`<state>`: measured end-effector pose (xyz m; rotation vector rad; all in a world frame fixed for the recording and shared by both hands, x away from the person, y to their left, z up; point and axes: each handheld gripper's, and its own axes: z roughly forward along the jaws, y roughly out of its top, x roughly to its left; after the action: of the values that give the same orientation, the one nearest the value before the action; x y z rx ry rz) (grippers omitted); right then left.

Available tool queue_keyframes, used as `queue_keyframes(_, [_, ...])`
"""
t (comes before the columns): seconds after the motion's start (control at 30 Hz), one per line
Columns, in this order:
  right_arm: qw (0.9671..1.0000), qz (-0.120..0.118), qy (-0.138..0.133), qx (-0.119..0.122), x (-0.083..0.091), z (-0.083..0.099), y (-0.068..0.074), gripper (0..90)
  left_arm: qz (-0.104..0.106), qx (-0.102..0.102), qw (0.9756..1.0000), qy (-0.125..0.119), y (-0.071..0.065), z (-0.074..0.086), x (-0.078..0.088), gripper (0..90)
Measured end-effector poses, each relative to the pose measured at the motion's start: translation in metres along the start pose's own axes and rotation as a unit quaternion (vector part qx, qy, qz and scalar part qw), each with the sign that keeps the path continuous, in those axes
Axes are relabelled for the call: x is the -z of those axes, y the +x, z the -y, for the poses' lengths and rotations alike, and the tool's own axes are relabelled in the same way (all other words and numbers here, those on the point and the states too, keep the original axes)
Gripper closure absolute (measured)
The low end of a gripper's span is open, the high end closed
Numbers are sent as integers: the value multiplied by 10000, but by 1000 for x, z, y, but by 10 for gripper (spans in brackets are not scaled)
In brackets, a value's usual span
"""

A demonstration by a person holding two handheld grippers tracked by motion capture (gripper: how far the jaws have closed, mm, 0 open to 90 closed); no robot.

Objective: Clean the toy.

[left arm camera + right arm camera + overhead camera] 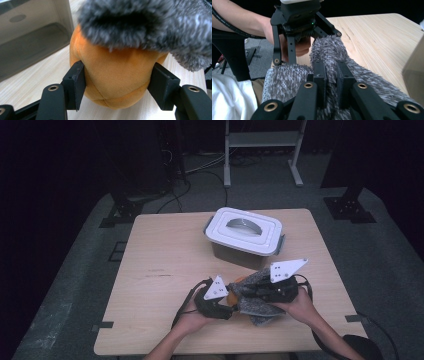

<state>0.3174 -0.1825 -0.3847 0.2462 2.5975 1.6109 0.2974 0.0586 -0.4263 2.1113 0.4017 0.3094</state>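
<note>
1. From above, I hold my left tongs (227, 304) and my right tongs (250, 292) close together near the front edge of the table (150, 270). Between them sits an orange soft toy (235, 296), of which a small patch shows just beside the grey triangular plate of the left tongs. A grey fuzzy cloth (255, 292) is draped over the toy and spills toward me. A lidded plastic box (244, 237) stands farther back on the table, near the bundle but apart from it.

2. Along my left tongs (117, 85), the orange soft toy (112, 75) sits squarely between the two black jaws. Both pads press against its sides, so the tongs are clenched on it. The grey fuzzy cloth (150, 22) covers the top of the toy beyond the jaws. The box (30, 32) rises at the upper left.

3. Along my right tongs (331, 82), the jaws stand close together with a fold of the grey fuzzy cloth (332, 52) pinched between them. My left tongs (297, 22) face me from just beyond the cloth, touching its far end, with my left hand (299, 47) behind them.
</note>
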Motion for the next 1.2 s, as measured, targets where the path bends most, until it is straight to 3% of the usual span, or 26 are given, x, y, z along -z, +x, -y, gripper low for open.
queue_keyframes(0.1, [10000,-8,51,-8,0,0,-3,797,30,7,10000,-7,1,5,1,359])
queue_keyframes(0.2, [9999,144,43,-49,7,0,-10,797,37,-79,10000,-12,0,9,1,358])
queue_keyframes(0.33, [9993,244,9,-278,14,7,-20,797,102,-87,9999,21,0,13,3,329])
queue_keyframes(0.43, [9994,163,-52,-294,13,13,-18,796,313,104,9994,57,3,14,2,217])
queue_keyframes(0.5, [9995,91,-39,-306,12,16,-16,797,580,424,9974,-36,6,15,1,150])
queue_keyframes(0.57, [9994,33,-79,-330,11,19,-15,796,632,635,9959,-94,9,16,0,152])
queue_keyframes(0.67, [9995,60,-18,-303,10,19,-15,796,447,505,9977,-71,6,18,-1,298])
queue_keyframes(0.77, [9998,105,52,-184,8,14,-11,795,273,338,9990,-83,2,13,0,358])
queue_keyframes(0.87, [10000,23,42,-72,0,6,-5,792,202,184,9996,-80,-2,8,1,375])
queue_keyframes(1.0, [9999,-78,30,-92,-6,6,-6,793,181,72,9998,-69,-2,10,1,377])
queue_keyframes(1.07, [9999,-71,6,-143,-2,8,-8,794,158,-37,9999,-46,-1,12,2,376])
queue_keyframes(1.2, [9996,97,-12,-255,12,15,-15,794,172,-53,9998,-8,1,18,4,376])
